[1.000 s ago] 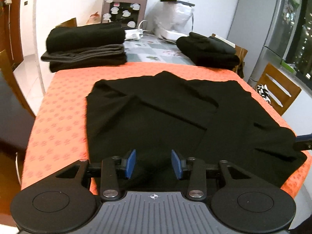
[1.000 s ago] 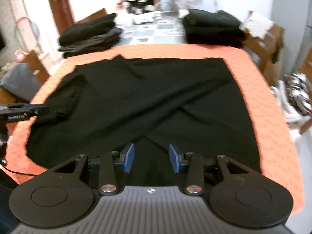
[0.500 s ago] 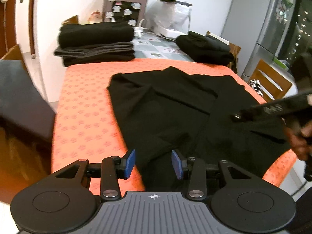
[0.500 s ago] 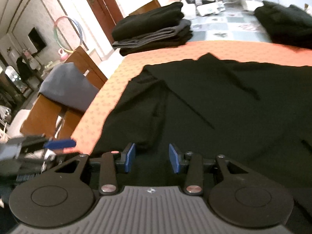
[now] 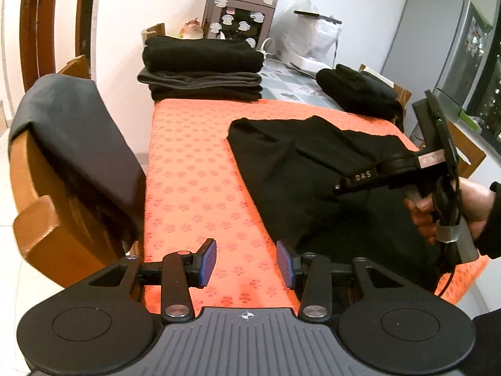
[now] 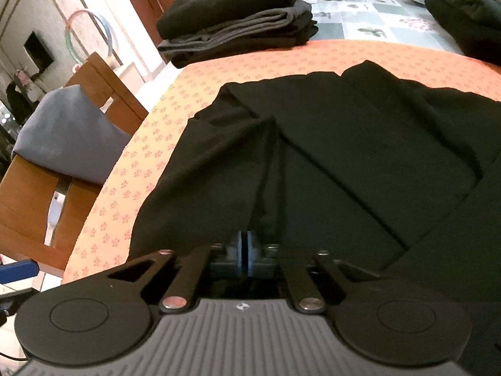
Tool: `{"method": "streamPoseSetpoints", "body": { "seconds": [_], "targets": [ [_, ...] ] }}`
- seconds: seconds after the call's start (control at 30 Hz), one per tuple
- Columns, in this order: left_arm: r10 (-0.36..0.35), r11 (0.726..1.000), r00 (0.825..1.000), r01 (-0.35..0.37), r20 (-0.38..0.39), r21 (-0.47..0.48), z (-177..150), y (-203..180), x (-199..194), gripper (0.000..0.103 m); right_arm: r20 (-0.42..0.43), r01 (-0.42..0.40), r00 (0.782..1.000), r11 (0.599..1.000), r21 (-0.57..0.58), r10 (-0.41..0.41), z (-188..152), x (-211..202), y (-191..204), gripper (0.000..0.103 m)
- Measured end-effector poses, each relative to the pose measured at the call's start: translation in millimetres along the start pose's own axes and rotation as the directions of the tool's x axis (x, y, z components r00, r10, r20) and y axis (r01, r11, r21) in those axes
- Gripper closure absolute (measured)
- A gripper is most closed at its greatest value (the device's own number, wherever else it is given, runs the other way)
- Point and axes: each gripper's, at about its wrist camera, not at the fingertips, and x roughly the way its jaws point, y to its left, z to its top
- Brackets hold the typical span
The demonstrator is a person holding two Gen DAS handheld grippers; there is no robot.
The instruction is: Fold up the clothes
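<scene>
Right gripper (image 6: 244,252) jaws just closed on a ridge of the shirt (image 6: 360,156) lying on the bench (image 5: 188,169); left gripper (image 5: 246,263) jaws apart, empty; lift slowly, keeping the fold square.

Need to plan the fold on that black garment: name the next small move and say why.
Probably lift the right gripper and carry the pinched fabric across. Its jaws have just closed on a ridge of the black garment, which lies spread on the orange cloth. The left gripper is open over bare cloth beside the garment's edge, holding nothing, so it cannot help yet.
</scene>
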Motion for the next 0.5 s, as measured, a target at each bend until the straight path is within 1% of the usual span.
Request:
{"method": "streamPoseSetpoints", "body": {
  "seconds": [0.17, 0.23, 0.27, 0.33, 0.4, 0.43, 0.5],
  "targets": [
    [0.0, 1.0, 1.0, 0.0, 0.008, -0.014, 2, 6, -1, 0.058, 0.04, -0.001, 0.999, 0.999, 0.039, -0.001, 1, -27, -3, 0.101],
    [-0.003, 1.0, 1.0, 0.003, 0.007, -0.016, 2, 8, 0, 0.058, 0.02, -0.003, 1.0, 0.998, 0.064, 0.002, -3, -28, -7, 0.101],
    [-0.005, 1.0, 1.0, 0.005, 0.006, -0.015, 3, 8, 0, 0.058, 0.009, 0.001, 1.0, 0.998, 0.068, -0.002, -5, -26, -9, 0.1],
    [-0.008, 1.0, 1.0, 0.008, 0.006, -0.007, 4, 7, 1, 0.058, -0.005, 0.045, 0.999, 0.998, 0.049, -0.045, -9, -23, -8, 0.095],
    [-0.009, 1.0, 1.0, 0.009, 0.008, 0.0, 4, 6, 1, 0.057, 0.033, 0.053, 0.998, 0.998, 0.018, -0.054, -12, -30, -2, 0.091],
    [-0.011, 1.0, 1.0, 0.011, 0.009, 0.001, 5, 6, 1, 0.057, 0.053, 0.048, 0.997, 0.999, 0.001, -0.048, -13, -34, 2, 0.085],
    [-0.011, 1.0, 1.0, 0.011, 0.005, 0.004, 4, 5, 1, 0.056, 0.076, 0.027, 0.997, 0.999, -0.034, -0.024, -17, -37, 9, 0.083]
  ]
}}
